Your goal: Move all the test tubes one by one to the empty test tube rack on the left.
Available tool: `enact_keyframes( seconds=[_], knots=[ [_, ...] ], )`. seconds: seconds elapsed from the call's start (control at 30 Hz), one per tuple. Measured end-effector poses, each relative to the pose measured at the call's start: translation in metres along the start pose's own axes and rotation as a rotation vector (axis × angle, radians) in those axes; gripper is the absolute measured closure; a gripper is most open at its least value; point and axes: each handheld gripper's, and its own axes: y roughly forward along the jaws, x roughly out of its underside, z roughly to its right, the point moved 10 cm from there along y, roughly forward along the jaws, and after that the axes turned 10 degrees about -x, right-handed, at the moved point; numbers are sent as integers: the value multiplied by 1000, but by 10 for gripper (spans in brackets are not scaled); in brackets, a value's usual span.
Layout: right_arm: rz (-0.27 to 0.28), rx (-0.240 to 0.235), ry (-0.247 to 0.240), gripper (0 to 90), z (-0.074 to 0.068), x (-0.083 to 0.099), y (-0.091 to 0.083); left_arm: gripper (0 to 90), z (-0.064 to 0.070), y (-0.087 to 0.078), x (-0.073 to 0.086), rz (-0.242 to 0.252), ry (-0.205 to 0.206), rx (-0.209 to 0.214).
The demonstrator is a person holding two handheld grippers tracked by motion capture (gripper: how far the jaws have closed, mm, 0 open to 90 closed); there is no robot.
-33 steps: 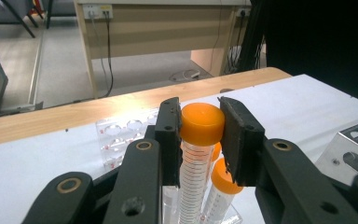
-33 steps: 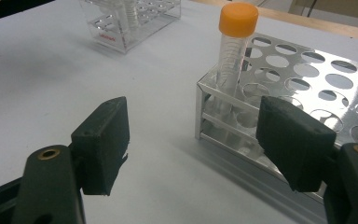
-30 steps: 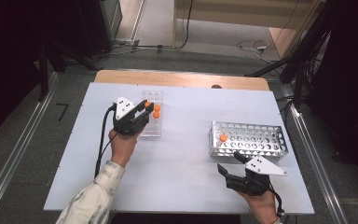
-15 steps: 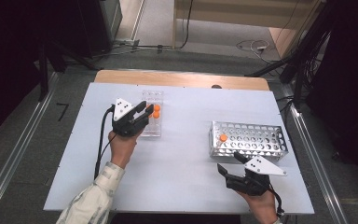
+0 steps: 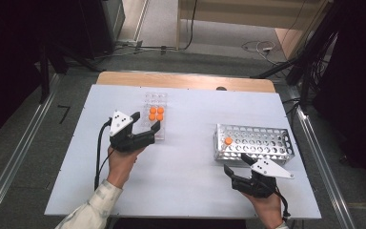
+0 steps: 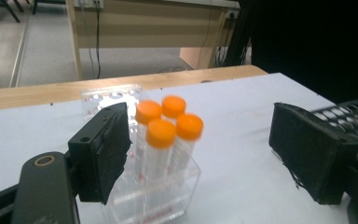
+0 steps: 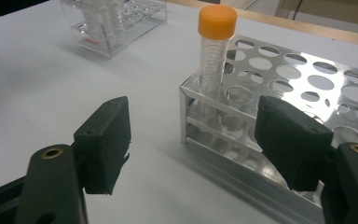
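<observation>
1. Overhead, in the high view: the clear rack [image 5: 155,116] is the landmark. Four orange-capped tubes [image 5: 156,113] stand in it as a square block. The left gripper [image 5: 142,128] sits at its near left corner, jaws apart, holding nothing. Well to the right of the clear rack stands the metal rack [image 5: 255,143] with one tube [image 5: 228,141] in its near left hole. The right gripper [image 5: 240,163] rests just nearer than that rack, jaws apart and empty.
2. Left gripper view: the left gripper [image 6: 205,149] is wide open around the four tubes [image 6: 168,122], its left pad [image 6: 105,149] touching or almost touching the clear rack [image 6: 158,196]; no tube is clamped.
3. Right gripper view: the right gripper [image 7: 193,140] gapes toward the corner of the metal rack [image 7: 279,93], where one tube [image 7: 214,60] stands upright; the clear rack [image 7: 116,23] lies beyond.
4. Judgement: the transfer is early. One tube moved, four left, the next pick not yet gripped.
</observation>
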Motion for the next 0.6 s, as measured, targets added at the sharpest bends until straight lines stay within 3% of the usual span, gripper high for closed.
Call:
enact_keyframes(
  seconds=[0.13,0.3,0.6],
  knots=[
    [26,26,4,321,6,-4,7,203,5,-10,18,-13,13,7],
    [54,27,1,411,12,-13,18,203,11,-19,33,-36,35,19],
    [51,38,2,519,19,-20,42,203,21,-25,42,-45,67,40]
  ],
)
